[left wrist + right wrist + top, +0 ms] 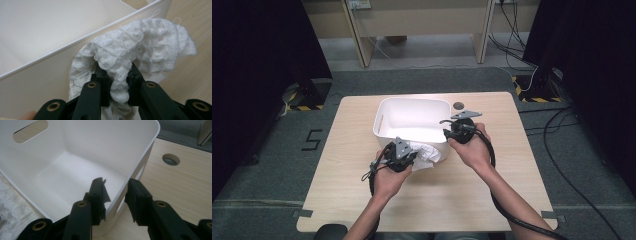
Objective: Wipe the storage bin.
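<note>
The left tool (117, 83) is clamping a bunched fold of a white waffle-weave cloth (140, 50), its two black jaws pinching the fabric tight between them. The cloth (426, 154) is hanging crumpled just outside the near wall of a white plastic bin (384, 131), pressing against that wall and spilling down toward the worktop (342, 180) at the bin's near right corner. From the left gripper view the bin's rim is running diagonally past the cloth, with the fabric bulging to the side of it rather than lying inside.

The right tool (115, 192) is sitting astride the bin's side wall (140, 160), one jaw inside the bin and the other outside, the wall standing between them. Its jaws are standing partly apart, and I cannot tell whether the pads are actually pressing on the plastic. In the high view the right tool (460, 129) is hovering at the bin's near right corner, with the left tool (404, 157) just beside the cloth.

The bin is resting near the far middle of the pale wooden worktop, with an oval handle slot (30, 130) showing in its far wall. A round cable hole (458, 105) is lying in the worktop just beyond the bin.
</note>
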The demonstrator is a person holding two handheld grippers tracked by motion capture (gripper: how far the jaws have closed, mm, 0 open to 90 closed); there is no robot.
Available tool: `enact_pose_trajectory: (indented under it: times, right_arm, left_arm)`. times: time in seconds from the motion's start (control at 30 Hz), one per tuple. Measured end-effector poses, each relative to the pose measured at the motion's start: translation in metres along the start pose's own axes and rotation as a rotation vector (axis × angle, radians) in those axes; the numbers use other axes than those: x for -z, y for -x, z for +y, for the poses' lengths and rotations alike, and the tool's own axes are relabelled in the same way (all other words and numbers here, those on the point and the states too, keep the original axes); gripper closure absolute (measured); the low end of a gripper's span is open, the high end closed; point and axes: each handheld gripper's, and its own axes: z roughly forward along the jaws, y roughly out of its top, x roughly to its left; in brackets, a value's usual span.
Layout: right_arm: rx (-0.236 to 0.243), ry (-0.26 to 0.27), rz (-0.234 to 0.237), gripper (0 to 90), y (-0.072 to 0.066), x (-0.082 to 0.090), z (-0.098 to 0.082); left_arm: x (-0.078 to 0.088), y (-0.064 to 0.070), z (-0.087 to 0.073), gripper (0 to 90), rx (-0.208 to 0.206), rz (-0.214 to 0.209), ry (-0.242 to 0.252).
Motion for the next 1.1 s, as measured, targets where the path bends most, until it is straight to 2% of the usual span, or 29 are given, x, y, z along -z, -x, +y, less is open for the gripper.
enact_pose_trajectory:
  times: [0.03, 0.07, 0.17, 0.2, 0.57, 0.9, 0.93, 0.97, 1.1]
  right_arm:
    - [0.0, -0.001, 0.0, 66.7, 0.0, 0.0, 0.0]
    - [0.0, 0.0, 0.0, 66.7, 0.0, 0.0, 0.0]
    - [-0.001, -0.001, -0.001, 66.7, 0.0, 0.0, 0.0]
    - [-0.003, -0.001, -0.001, 66.7, 0.0, 0.0, 0.0]
    - [-0.004, -0.001, 0.0, 66.7, 0.0, 0.0, 0.0]
    - [-0.01, -0.001, 0.0, 66.6, 0.0, 0.0, 0.0]
    - [-0.008, -0.001, 0.0, 66.6, 0.0, 0.0, 0.0]
    - [-0.009, -0.001, 0.0, 66.6, 0.0, 0.0, 0.0]
    - [-0.009, -0.002, 0.0, 66.6, 0.0, 0.0, 0.0]
  left_arm:
    - [0.0, 0.0, 0.0, 76.8, 0.003, 0.008, 0.001]
    - [0.0, 0.001, 0.001, 76.8, 0.002, -0.013, 0.005]
    - [0.001, 0.001, 0.002, 76.8, 0.001, 0.006, 0.002]
    - [0.0, 0.002, 0.003, 76.8, -0.001, -0.015, 0.006]
    - [-0.003, 0.003, 0.004, 76.8, -0.015, -0.014, -0.004]
    - [-0.01, 0.006, -0.001, 76.8, -0.01, -0.024, -0.007]
    - [-0.011, 0.005, -0.001, 76.8, -0.025, -0.015, 0.0]
    - [-0.01, 0.006, -0.001, 76.8, -0.022, -0.019, -0.012]
    - [-0.012, 0.005, -0.002, 76.8, -0.034, -0.016, -0.006]
